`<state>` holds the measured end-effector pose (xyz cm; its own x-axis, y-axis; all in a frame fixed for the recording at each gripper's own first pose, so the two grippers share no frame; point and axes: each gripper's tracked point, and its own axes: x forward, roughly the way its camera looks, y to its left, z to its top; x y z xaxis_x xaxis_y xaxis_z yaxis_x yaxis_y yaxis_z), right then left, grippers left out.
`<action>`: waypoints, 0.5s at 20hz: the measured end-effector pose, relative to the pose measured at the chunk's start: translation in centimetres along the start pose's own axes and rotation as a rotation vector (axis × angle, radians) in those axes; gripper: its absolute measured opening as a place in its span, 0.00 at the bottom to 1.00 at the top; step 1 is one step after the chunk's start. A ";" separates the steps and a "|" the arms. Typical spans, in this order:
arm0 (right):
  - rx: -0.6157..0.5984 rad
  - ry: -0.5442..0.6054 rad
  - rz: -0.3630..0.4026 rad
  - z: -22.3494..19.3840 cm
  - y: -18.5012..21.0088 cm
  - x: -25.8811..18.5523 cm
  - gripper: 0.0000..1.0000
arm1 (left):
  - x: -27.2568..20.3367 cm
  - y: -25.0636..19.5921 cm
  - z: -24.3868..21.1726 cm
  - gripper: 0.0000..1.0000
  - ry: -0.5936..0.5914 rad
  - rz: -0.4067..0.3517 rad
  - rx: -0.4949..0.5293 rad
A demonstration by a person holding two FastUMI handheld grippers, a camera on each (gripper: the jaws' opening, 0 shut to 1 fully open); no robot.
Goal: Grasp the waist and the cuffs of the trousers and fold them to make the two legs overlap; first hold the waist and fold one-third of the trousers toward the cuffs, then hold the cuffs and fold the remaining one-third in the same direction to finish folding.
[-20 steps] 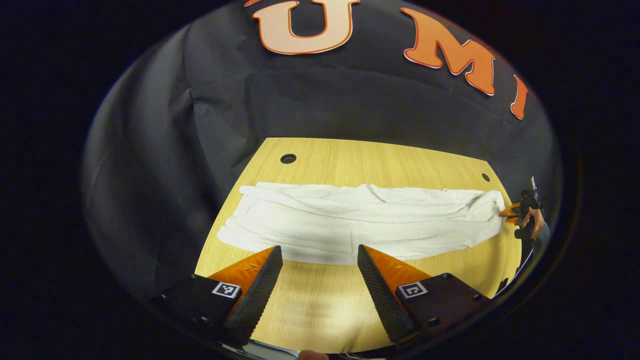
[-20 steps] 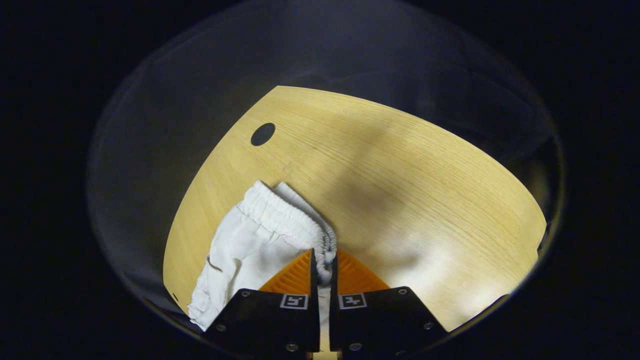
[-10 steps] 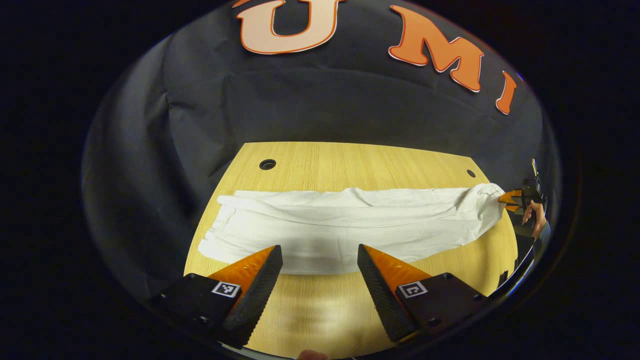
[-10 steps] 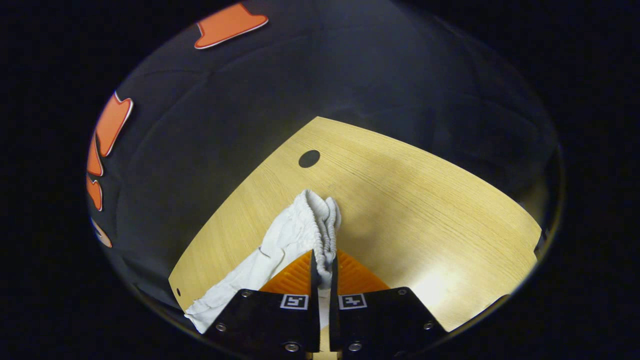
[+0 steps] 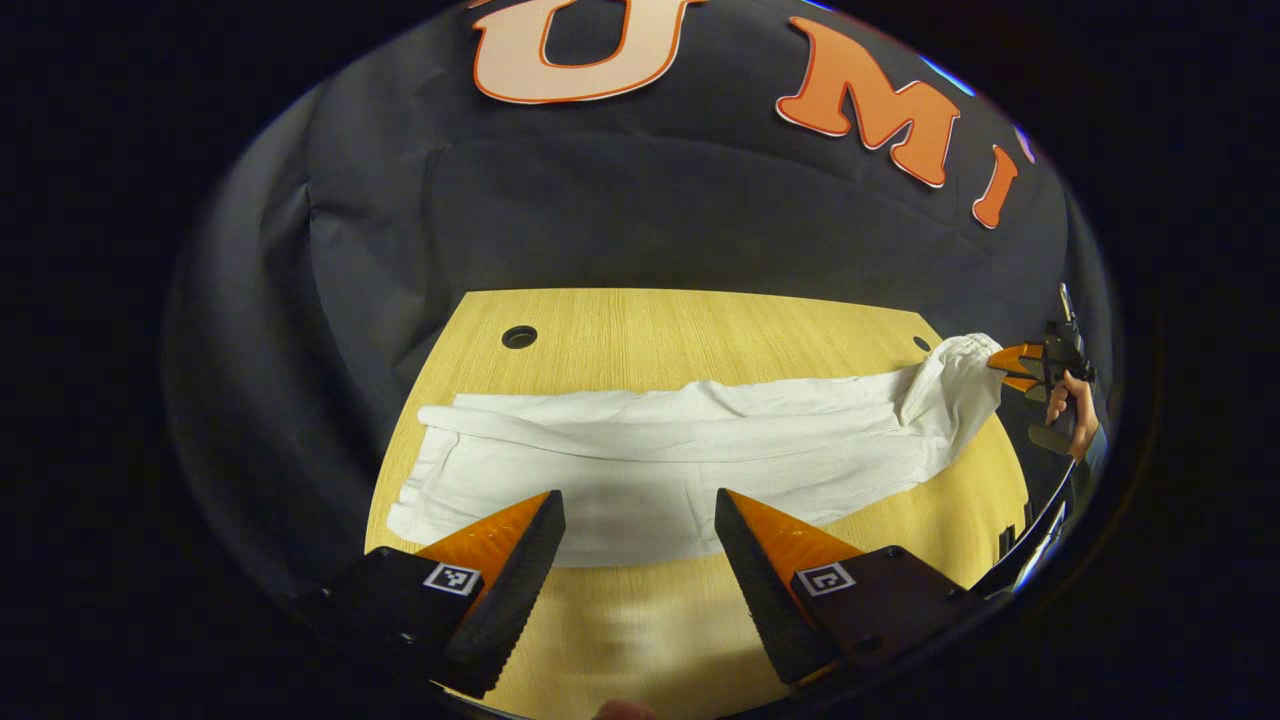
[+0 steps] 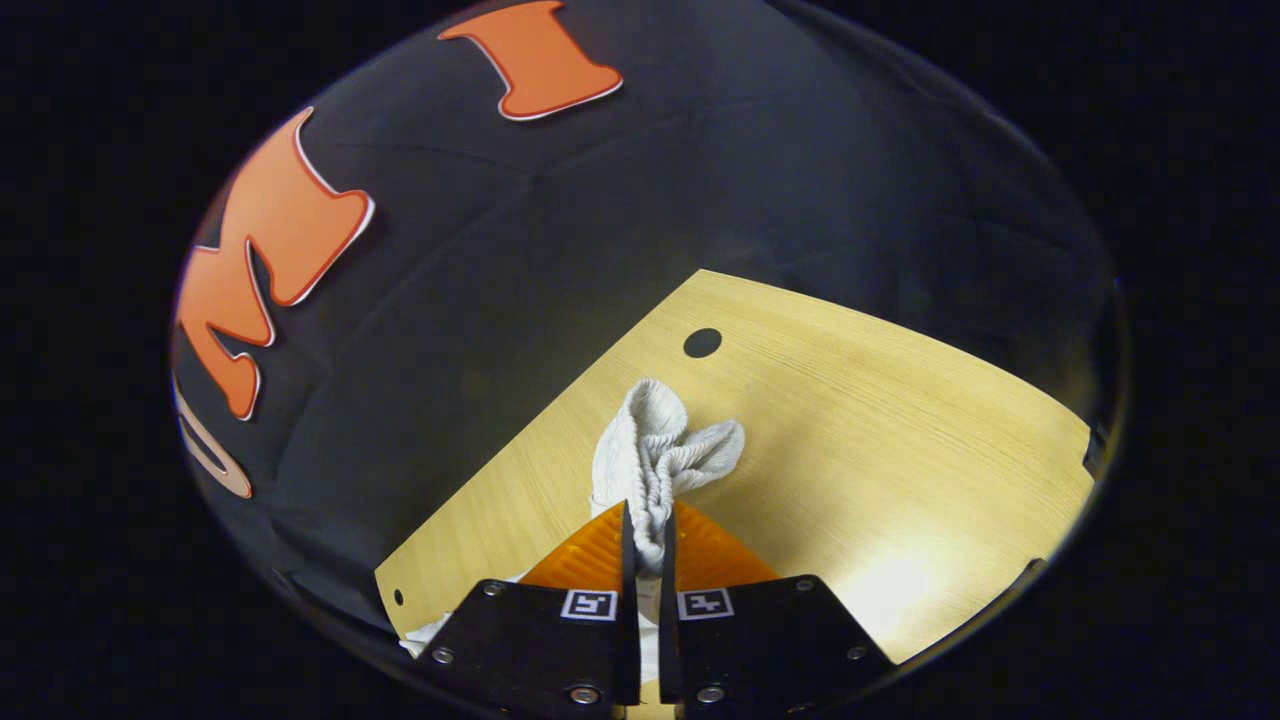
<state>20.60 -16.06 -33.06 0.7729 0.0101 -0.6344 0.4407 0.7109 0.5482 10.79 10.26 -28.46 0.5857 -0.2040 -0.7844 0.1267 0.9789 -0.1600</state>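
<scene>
Trousers (image 5: 660,460) stretched across the wooden table (image 5: 700,325), one end lifted by the right gripper (image 6: 645,520).

Nearest in the left gripper view, the left gripper (image 5: 640,545) hangs above the table's near edge with its jaws spread wide, holding nothing, just short of the cloth. Beyond it the white trousers lie lengthwise, flat over most of their run. At the far right a hand (image 5: 1068,405) holds the right gripper, whose jaws are clamped tight on the gathered elastic waist (image 6: 660,455), raised off the table. A round hole (image 5: 519,337) sits near the table's back edge.
</scene>
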 end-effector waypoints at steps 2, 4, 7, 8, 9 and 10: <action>-0.013 -0.014 0.016 0.2 0.1 0.1 0.08 | 0.0 0.6 -0.1 1.00 0.001 -0.006 -0.003; -0.023 -0.008 0.043 -0.1 0.1 0.4 0.08 | 0.2 1.5 0.2 0.99 -0.008 -0.002 -0.012; -0.037 -0.001 0.070 0.3 0.2 0.3 0.08 | 0.3 3.3 -0.2 1.00 -0.005 -0.004 -0.036; -0.042 -0.003 0.078 0.3 0.1 0.3 0.08 | 0.2 3.7 -0.4 1.00 0.001 -0.010 -0.048; -0.050 -0.003 0.094 0.2 0.2 0.4 0.07 | 0.4 4.3 -0.6 1.00 0.005 -0.009 -0.061; -0.062 0.007 0.102 0.0 -0.1 0.7 0.08 | 0.6 4.9 -0.8 0.99 0.005 -0.007 -0.072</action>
<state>21.10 -16.06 -33.56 0.8090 0.0893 -0.5809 0.3304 0.7484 0.5752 11.10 14.96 -30.16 0.5807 -0.2107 -0.7864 0.0727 0.9755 -0.2077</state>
